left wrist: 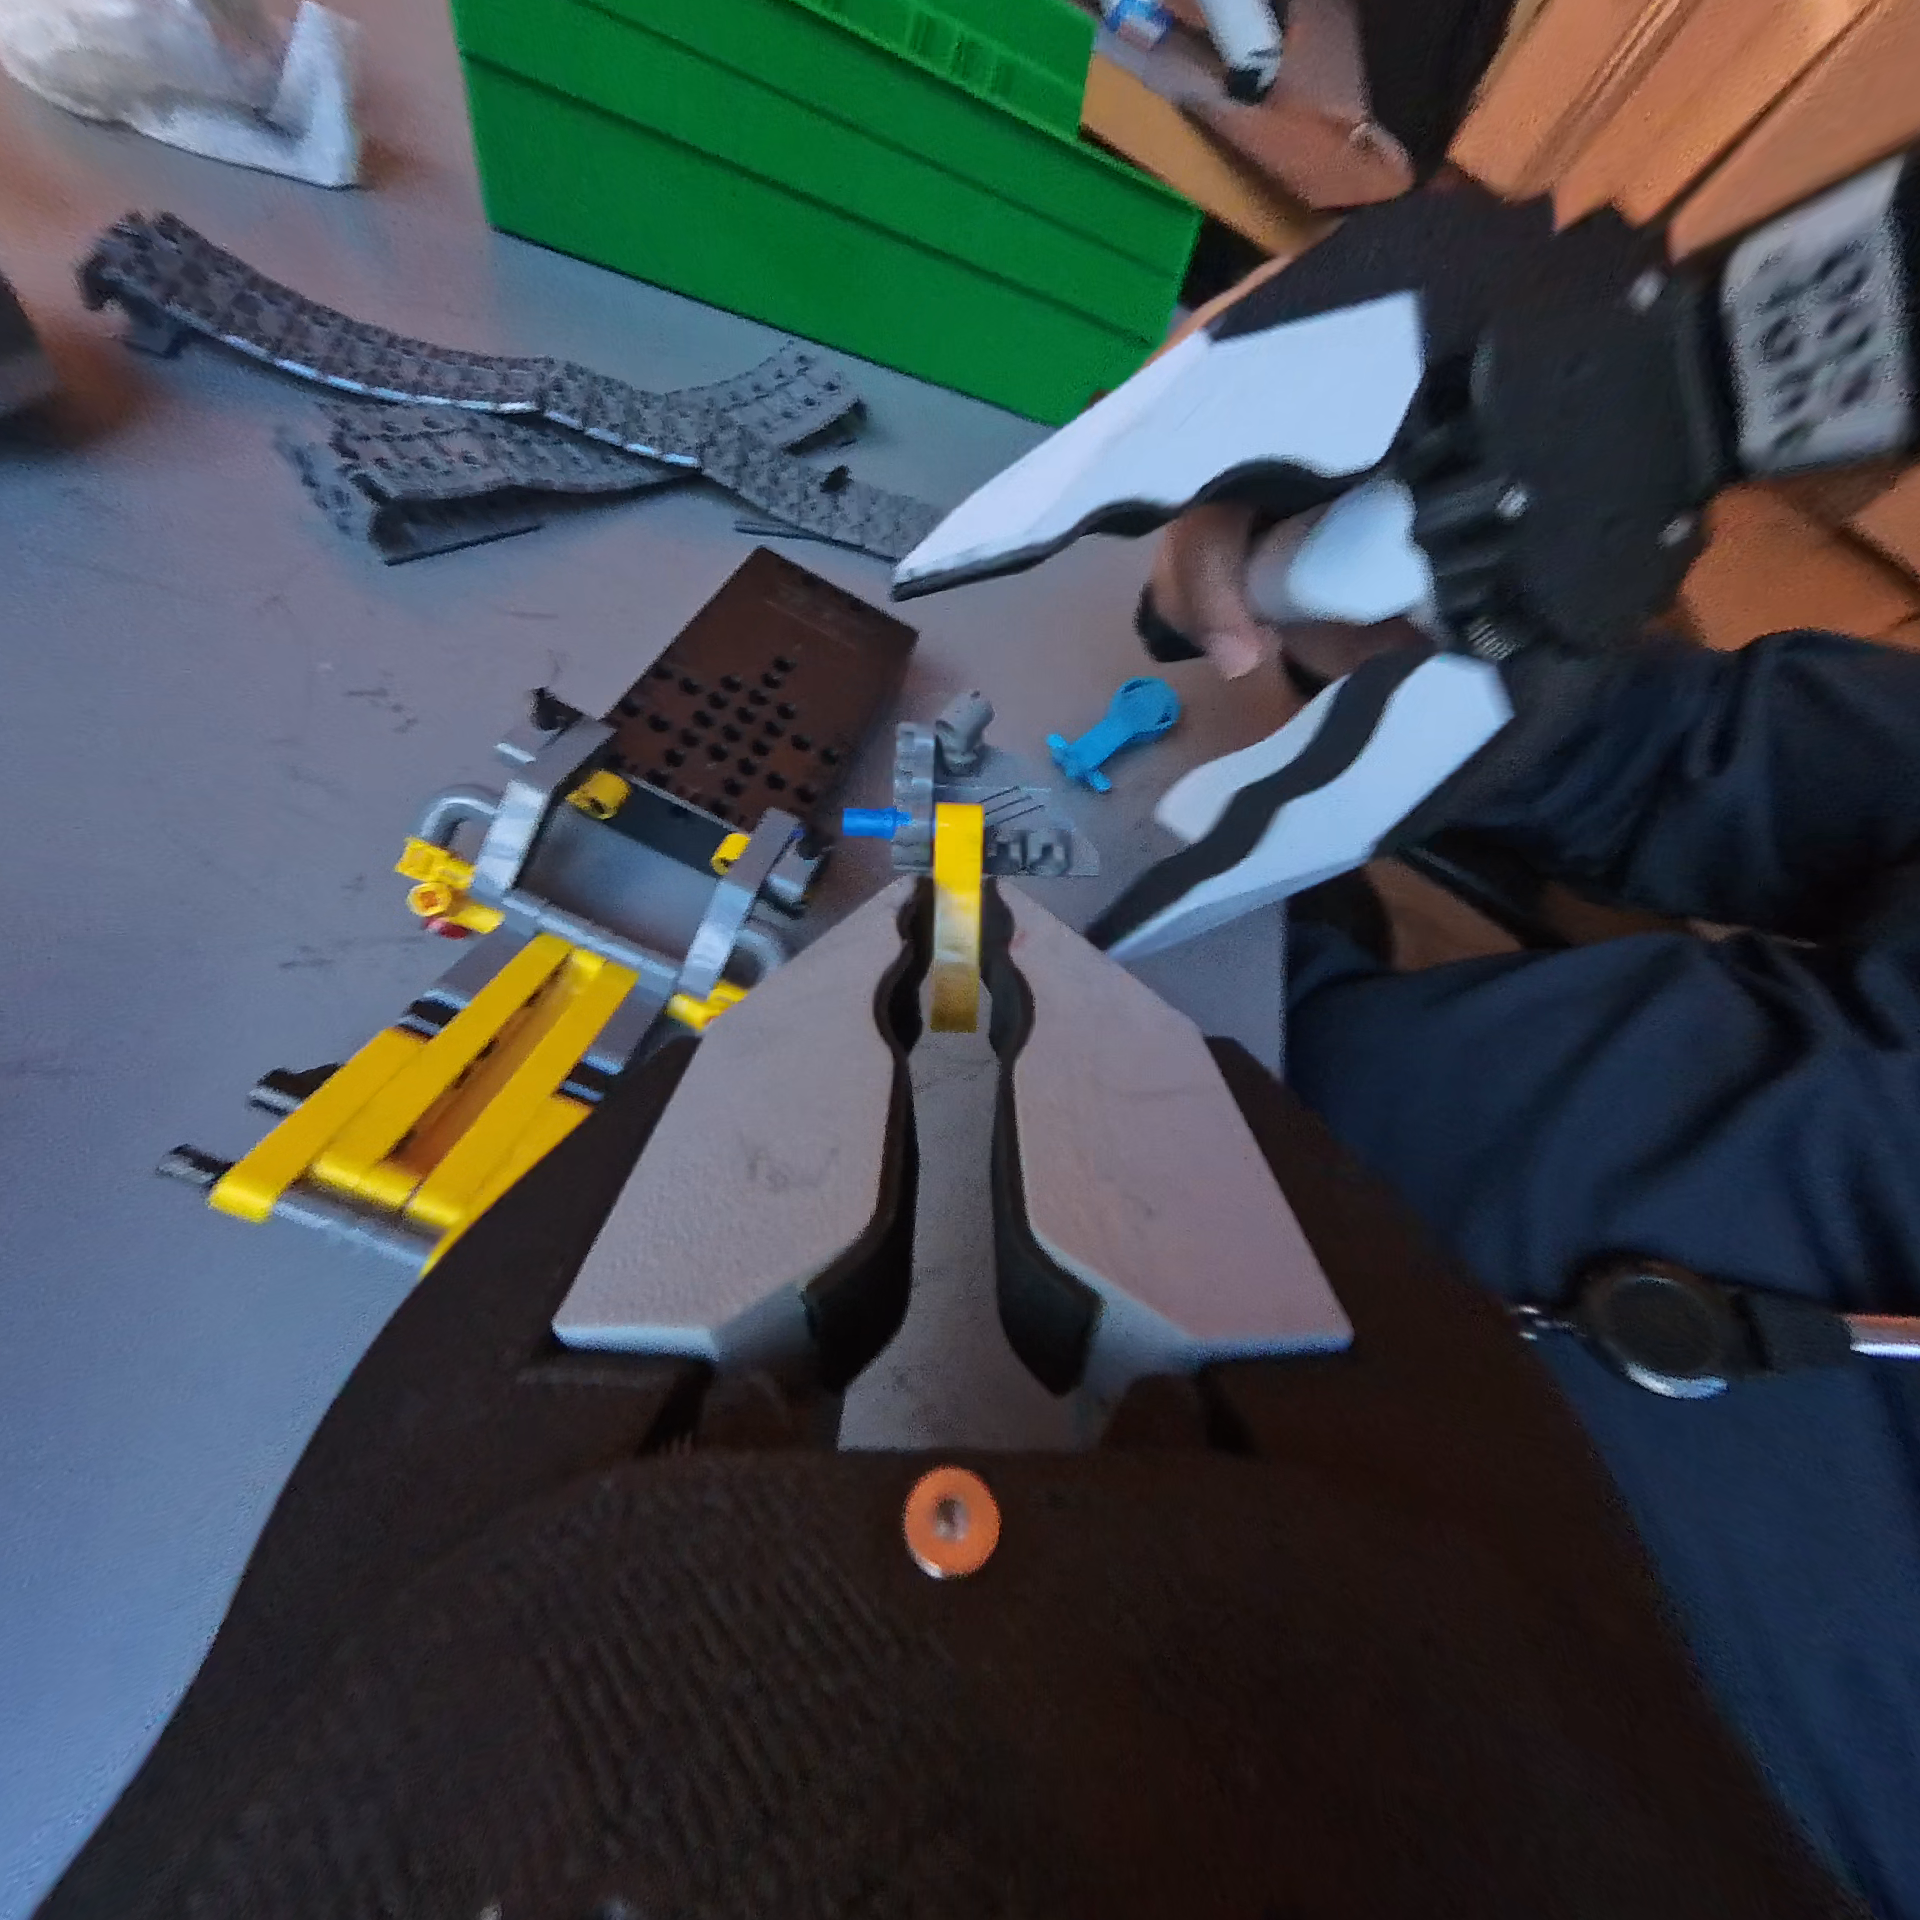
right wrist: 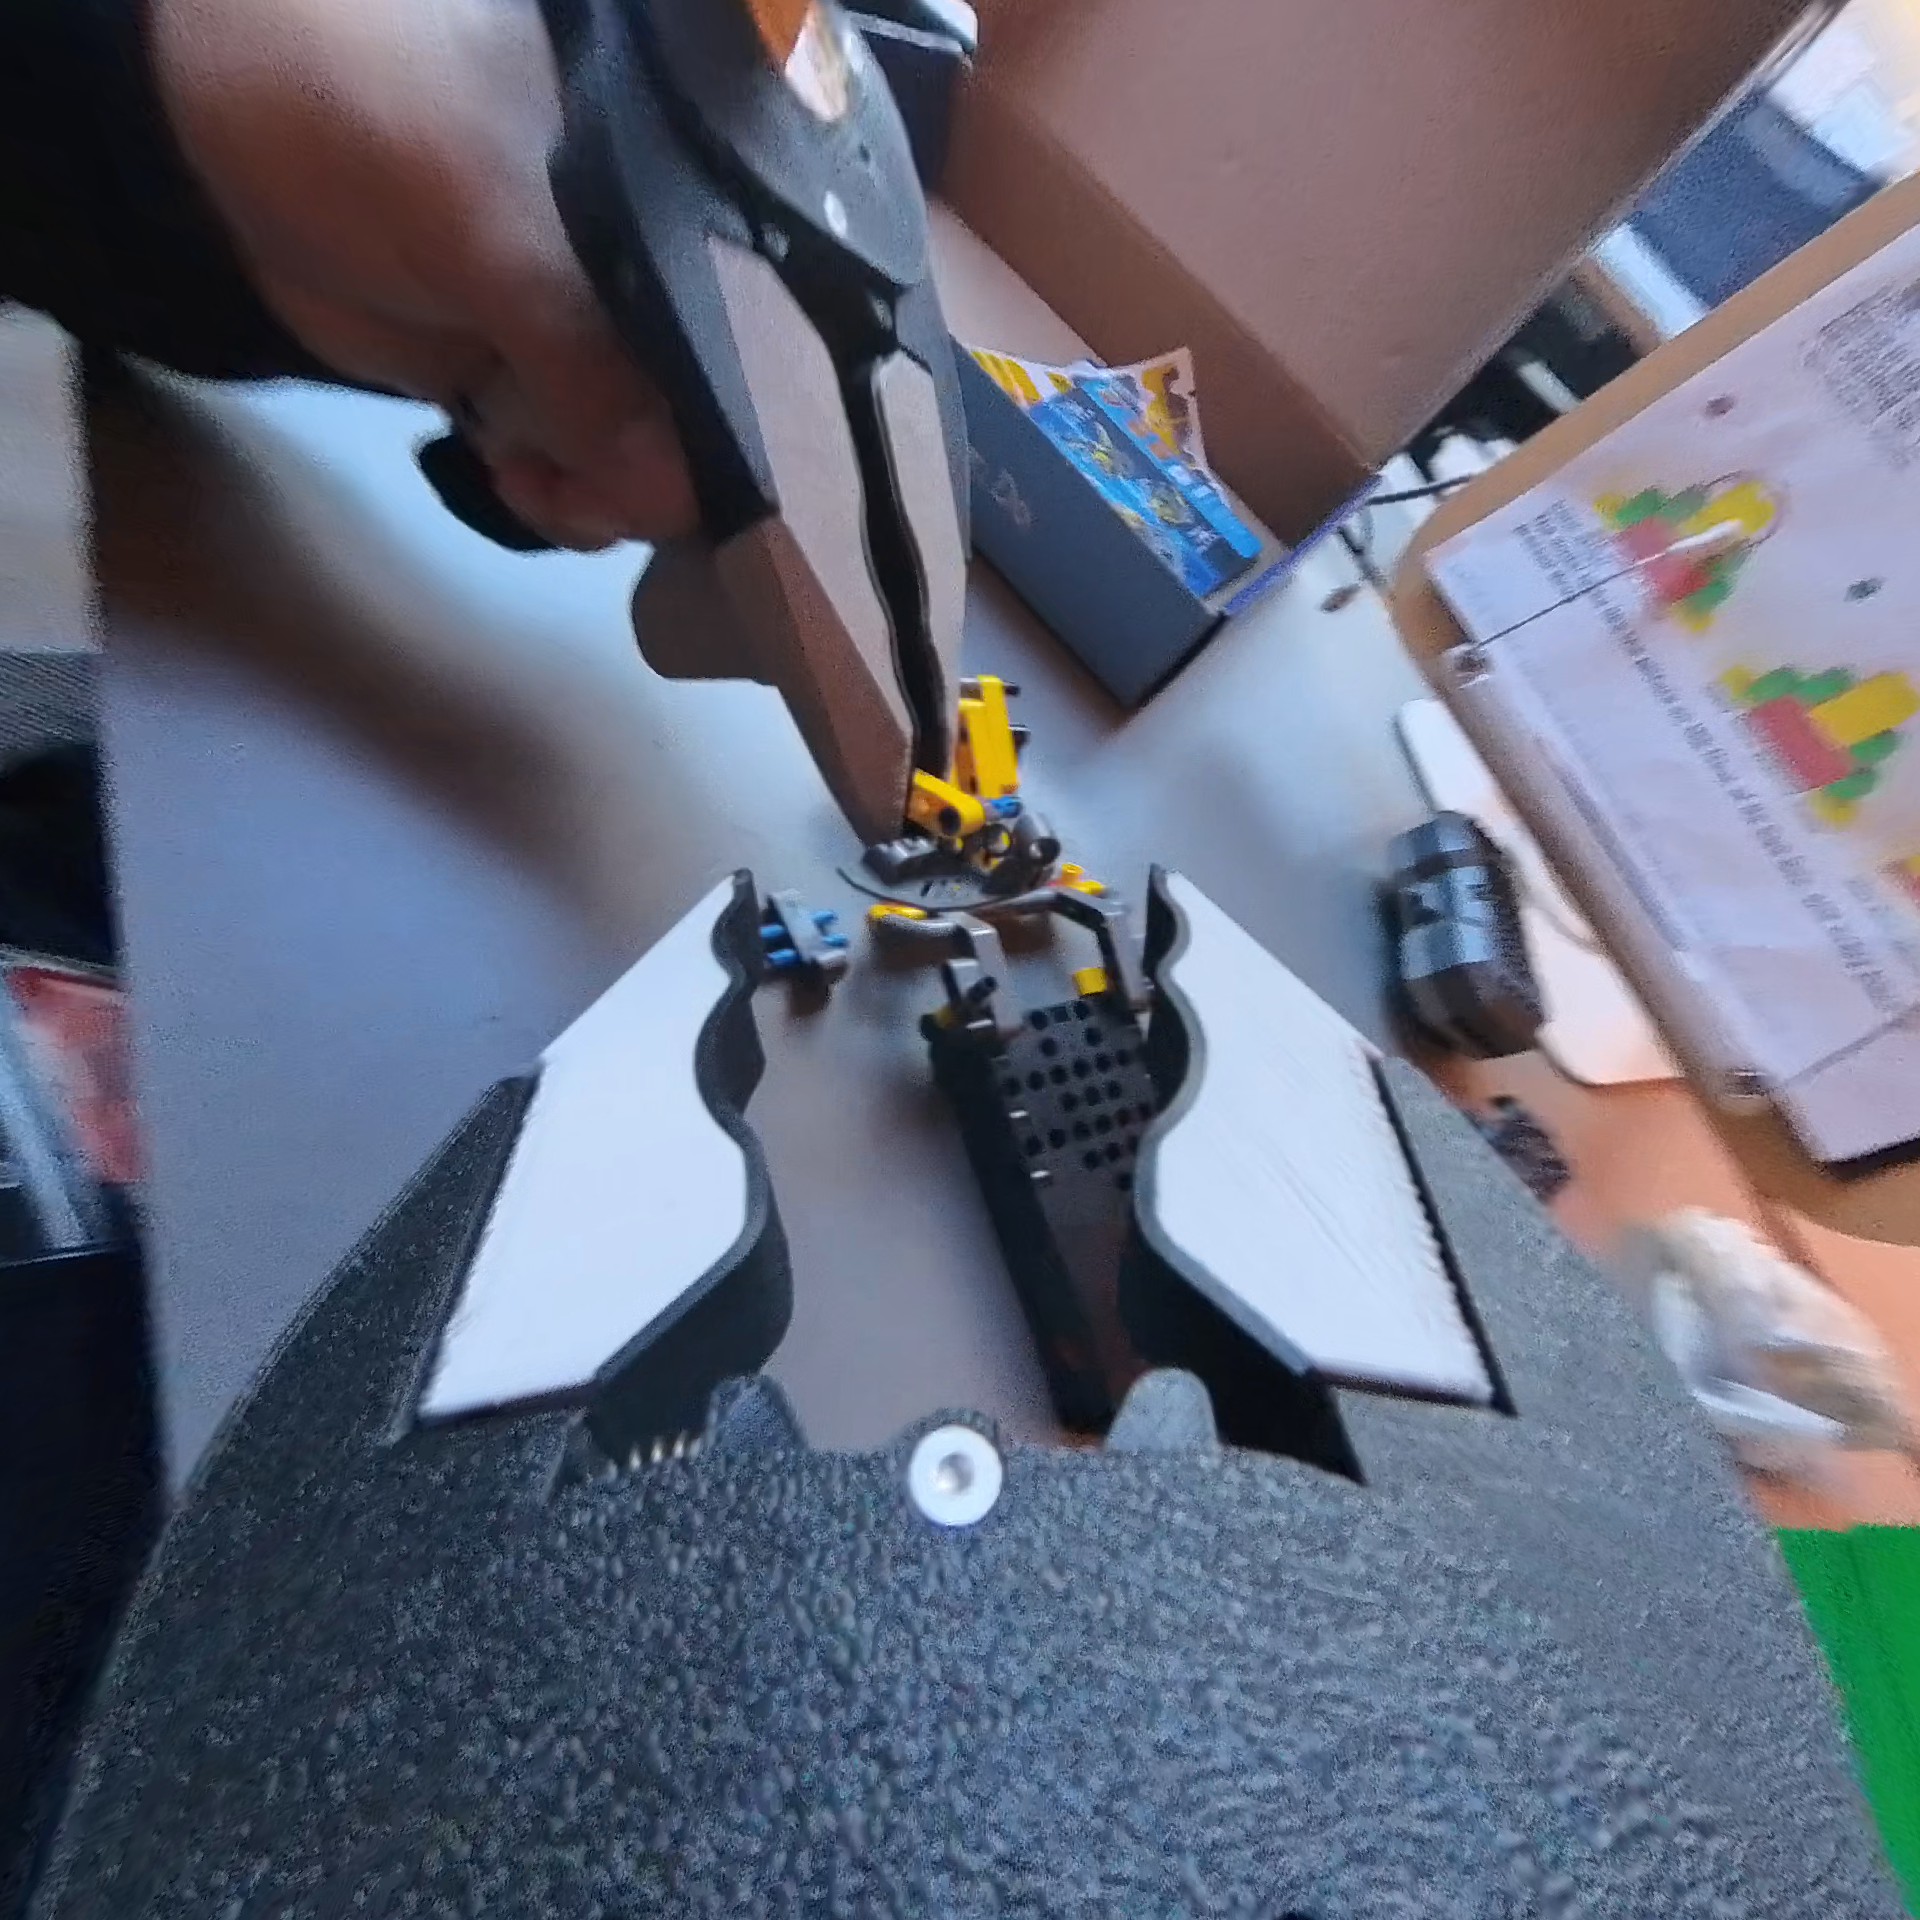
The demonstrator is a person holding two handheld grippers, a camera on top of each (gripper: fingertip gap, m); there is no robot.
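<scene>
Grey and cluttered, the desk (left wrist: 208, 727) carried loose building-toy parts. Nearest, the left claw (left wrist: 954, 914) was clenched on a yellow beam (left wrist: 956, 914), its long axis running straight ahead between the fingers, its far end meeting a small grey assembly (left wrist: 977, 810). Just left lay the black perforated model (left wrist: 748, 707); beyond, the right claw (right wrist: 945, 914) hovered released. Only the right wrist view showed the model lying between that claw's fingers; only the left showed the green bin (left wrist: 810, 187).

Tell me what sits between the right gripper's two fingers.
In the right wrist view, the open right gripper frames the perforated black plate of the yellow-and-grey brick model on the grey table.
</scene>
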